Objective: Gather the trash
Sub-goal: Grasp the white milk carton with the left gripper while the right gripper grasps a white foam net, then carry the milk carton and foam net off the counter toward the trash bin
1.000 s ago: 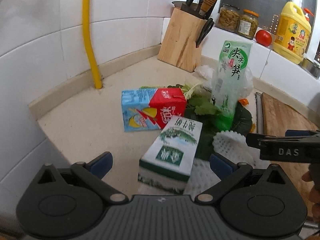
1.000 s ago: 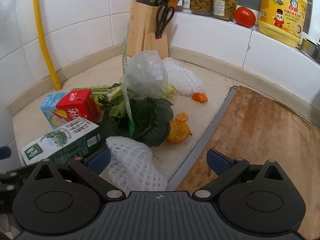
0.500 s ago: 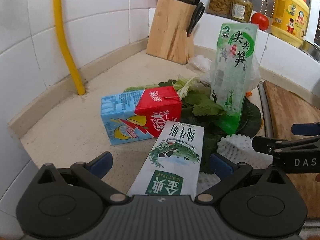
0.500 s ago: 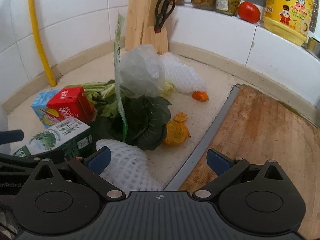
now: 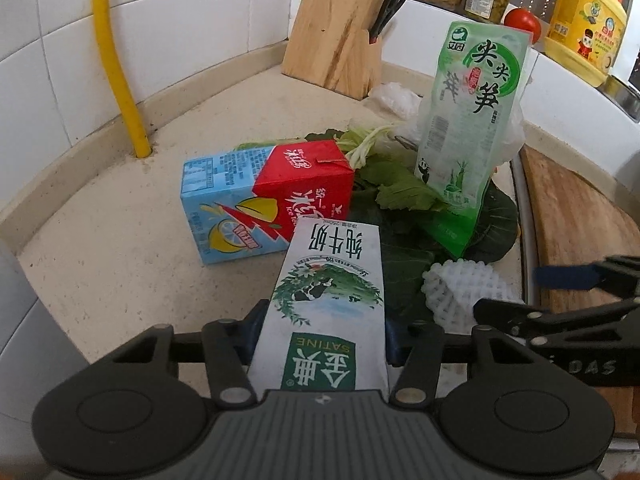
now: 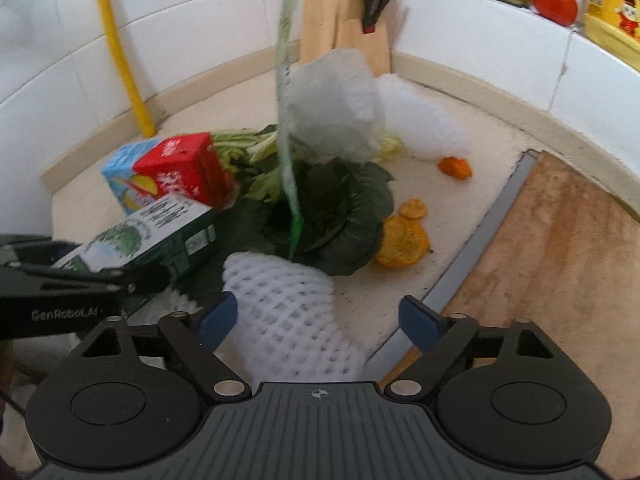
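Observation:
My left gripper [image 5: 320,332] is shut on a green and white milk carton [image 5: 328,300], its pads on the carton's two sides; the carton also shows in the right wrist view [image 6: 160,240]. Beyond it lie a red and blue iced tea carton [image 5: 264,200], green leaves [image 5: 400,196], a tall green snack bag [image 5: 472,120] and a white foam net [image 5: 460,292]. My right gripper [image 6: 320,316] is open, with the foam net [image 6: 288,300] between its fingers. Orange peels [image 6: 400,240] lie to the right of the leaves.
A wooden knife block [image 5: 340,32] stands at the back by the tiled wall. A yellow pipe [image 5: 116,64] rises at the left. A wooden cutting board [image 6: 540,260] lies to the right. Jars, a tomato [image 5: 522,26] and a yellow bottle [image 5: 584,24] sit on the ledge.
My left gripper moved forward over the milk carton and closed on its sides. My right gripper moved forward so the foam net now lies between its open fingers.

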Action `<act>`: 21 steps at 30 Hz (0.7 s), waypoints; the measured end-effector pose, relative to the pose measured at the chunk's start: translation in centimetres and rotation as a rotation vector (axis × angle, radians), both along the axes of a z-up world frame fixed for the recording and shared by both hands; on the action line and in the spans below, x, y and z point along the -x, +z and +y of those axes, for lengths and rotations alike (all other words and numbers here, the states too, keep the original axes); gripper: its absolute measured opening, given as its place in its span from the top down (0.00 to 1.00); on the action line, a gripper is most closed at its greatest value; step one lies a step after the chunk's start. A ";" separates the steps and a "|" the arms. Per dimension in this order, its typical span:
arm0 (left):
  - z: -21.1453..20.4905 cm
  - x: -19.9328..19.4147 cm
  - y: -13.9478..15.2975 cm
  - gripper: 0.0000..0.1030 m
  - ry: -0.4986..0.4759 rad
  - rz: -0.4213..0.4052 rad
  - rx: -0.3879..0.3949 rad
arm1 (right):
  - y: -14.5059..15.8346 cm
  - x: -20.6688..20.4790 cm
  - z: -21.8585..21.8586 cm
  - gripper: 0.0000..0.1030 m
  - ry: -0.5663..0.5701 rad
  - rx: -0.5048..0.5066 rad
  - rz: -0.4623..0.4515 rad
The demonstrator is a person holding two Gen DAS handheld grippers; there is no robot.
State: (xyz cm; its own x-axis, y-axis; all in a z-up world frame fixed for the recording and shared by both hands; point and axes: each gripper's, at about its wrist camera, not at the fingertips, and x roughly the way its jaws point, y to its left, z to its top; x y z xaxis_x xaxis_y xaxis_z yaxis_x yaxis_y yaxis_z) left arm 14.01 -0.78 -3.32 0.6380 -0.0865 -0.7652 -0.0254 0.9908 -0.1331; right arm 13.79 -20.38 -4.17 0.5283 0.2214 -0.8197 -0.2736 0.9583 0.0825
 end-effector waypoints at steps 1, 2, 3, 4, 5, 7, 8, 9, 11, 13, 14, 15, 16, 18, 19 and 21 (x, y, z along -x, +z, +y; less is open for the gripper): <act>0.0 -0.1 0.0 0.53 0.000 0.003 0.000 | -0.2 0.0 0.1 0.30 0.012 -0.001 0.010; 0.0 0.0 0.0 0.54 0.000 0.005 0.001 | -0.5 -0.2 0.2 0.39 0.024 -0.009 0.031; 0.0 0.0 0.0 0.54 0.000 0.004 0.003 | -0.8 -0.3 0.2 0.43 0.030 -0.017 0.052; 0.1 0.0 0.0 0.54 0.000 0.004 0.007 | -1.1 -0.4 0.2 0.47 0.033 -0.032 0.078; 0.1 0.1 0.0 0.55 0.002 0.005 0.011 | -1.3 -0.5 0.1 0.51 0.030 -0.052 0.091; 0.2 0.1 0.1 0.55 0.008 0.003 0.010 | -1.1 -0.4 -0.1 0.61 0.029 -0.067 0.084; 0.2 0.2 0.2 0.56 0.009 -0.001 0.008 | -0.9 -0.4 -0.2 0.66 0.029 -0.074 0.083; 0.3 0.3 0.3 0.56 0.013 -0.006 0.006 | -0.8 -0.5 -0.4 0.67 0.028 -0.088 0.091; 0.4 0.5 0.7 0.56 0.021 -0.014 0.006 | -0.6 -0.6 -0.9 0.72 0.017 -0.120 0.103; 0.6 0.7 1.0 0.56 0.029 -0.023 0.005 | -0.2 -0.6 -1.1 0.74 0.010 -0.137 0.092; 0.7 0.8 1.2 0.56 0.033 -0.029 0.005 | 0.0 -0.6 -1.2 0.76 0.007 -0.145 0.087; 0.7 0.9 1.3 0.56 0.037 -0.033 0.006 | 0.2 -0.6 -1.3 0.76 0.006 -0.154 0.083; 0.8 1.1 1.4 0.56 0.039 -0.037 0.009 | 0.4 -0.5 -1.4 0.77 0.003 -0.164 0.079; 0.9 1.4 1.7 0.56 0.041 -0.049 0.020 | 0.9 -0.3 -1.6 0.77 -0.002 -0.178 0.069; 1.0 1.6 1.9 0.56 0.041 -0.053 0.024 | 1.0 -0.2 -1.8 0.78 -0.007 -0.183 0.064; 1.1 2.0 2.3 0.56 0.041 -0.065 0.031 | 1.5 0.0 -2.2 0.78 -0.023 -0.201 0.054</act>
State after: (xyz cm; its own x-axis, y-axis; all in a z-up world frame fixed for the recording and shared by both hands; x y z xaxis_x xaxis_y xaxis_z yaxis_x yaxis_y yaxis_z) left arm 11.96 0.29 -1.06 0.6897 -0.0826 -0.7194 -0.0558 0.9844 -0.1666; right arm 13.77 -22.61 -2.69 0.4920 0.3716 -0.7873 -0.2416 0.9271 0.2867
